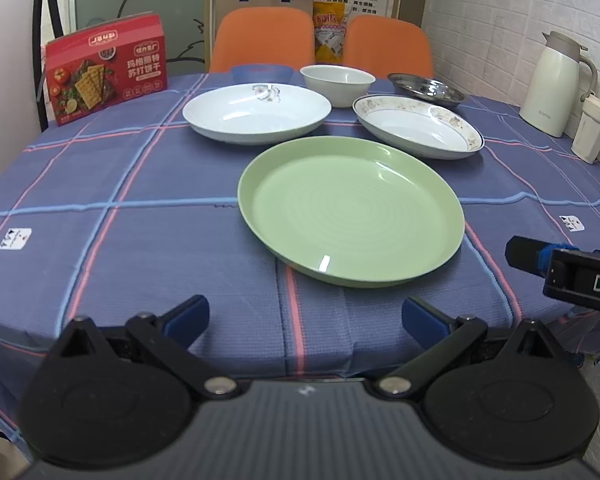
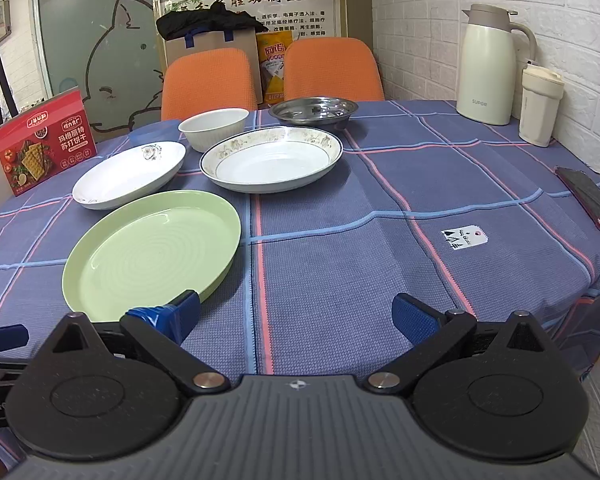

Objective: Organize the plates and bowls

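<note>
A round pale green plate (image 1: 350, 210) with faint rings in its base lies nearest on the desk (image 2: 380, 264). Behind it sit two shallow white plates, one with a small flower mark (image 1: 256, 114) on the left, one with a patterned gold rim (image 1: 418, 126) on the right. Farther back are a white bowl (image 1: 338, 82), a blue bowl (image 1: 260, 73) and a steel dish (image 1: 426, 88).

The left hand-held gripper (image 1: 304, 318) hangs with its blue-padded jaws spread wide, holding nothing, just short of the green plate. The right hand-held gripper (image 2: 296, 316) is equally wide and empty, its left pad close to the plate's near rim; contact is unclear.

The desk wears a blue plaid cloth. A red cracker box (image 1: 106, 68), cream thermos (image 2: 488, 66), cup (image 2: 540, 106) and phone (image 2: 590, 198) stand around; two orange chairs (image 2: 210, 82) and a white brick wall lie beyond.
</note>
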A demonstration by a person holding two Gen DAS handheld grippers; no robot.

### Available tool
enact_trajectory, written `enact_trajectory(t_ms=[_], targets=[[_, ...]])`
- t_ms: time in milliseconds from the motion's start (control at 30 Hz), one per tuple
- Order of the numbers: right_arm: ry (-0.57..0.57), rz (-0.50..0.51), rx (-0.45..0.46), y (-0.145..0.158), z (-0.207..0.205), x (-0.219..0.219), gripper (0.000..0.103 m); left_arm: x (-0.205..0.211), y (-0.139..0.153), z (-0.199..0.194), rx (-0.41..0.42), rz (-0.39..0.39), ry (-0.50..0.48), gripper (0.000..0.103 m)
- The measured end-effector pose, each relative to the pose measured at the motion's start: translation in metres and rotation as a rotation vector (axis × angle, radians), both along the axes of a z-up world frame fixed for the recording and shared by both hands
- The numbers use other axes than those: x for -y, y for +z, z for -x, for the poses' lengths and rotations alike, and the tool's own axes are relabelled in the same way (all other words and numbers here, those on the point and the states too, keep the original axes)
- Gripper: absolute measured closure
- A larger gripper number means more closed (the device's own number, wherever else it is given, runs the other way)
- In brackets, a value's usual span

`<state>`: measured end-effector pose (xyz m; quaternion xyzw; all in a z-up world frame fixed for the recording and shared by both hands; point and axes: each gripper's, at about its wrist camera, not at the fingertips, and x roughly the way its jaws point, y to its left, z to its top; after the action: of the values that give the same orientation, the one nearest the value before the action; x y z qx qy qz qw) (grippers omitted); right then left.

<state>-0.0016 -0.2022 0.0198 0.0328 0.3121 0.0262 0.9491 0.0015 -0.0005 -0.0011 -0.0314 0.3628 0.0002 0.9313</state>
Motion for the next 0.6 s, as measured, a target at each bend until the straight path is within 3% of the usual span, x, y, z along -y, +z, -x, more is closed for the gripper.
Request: enact_trajectory(t_ms=[600], targets=[[0.004, 0.003, -0.003, -0.0026, -0.0005, -0.0025, 0.013, -0.0015, -0.0010, -0.0003, 0.006, 0.018, -0.010, 0.001]])
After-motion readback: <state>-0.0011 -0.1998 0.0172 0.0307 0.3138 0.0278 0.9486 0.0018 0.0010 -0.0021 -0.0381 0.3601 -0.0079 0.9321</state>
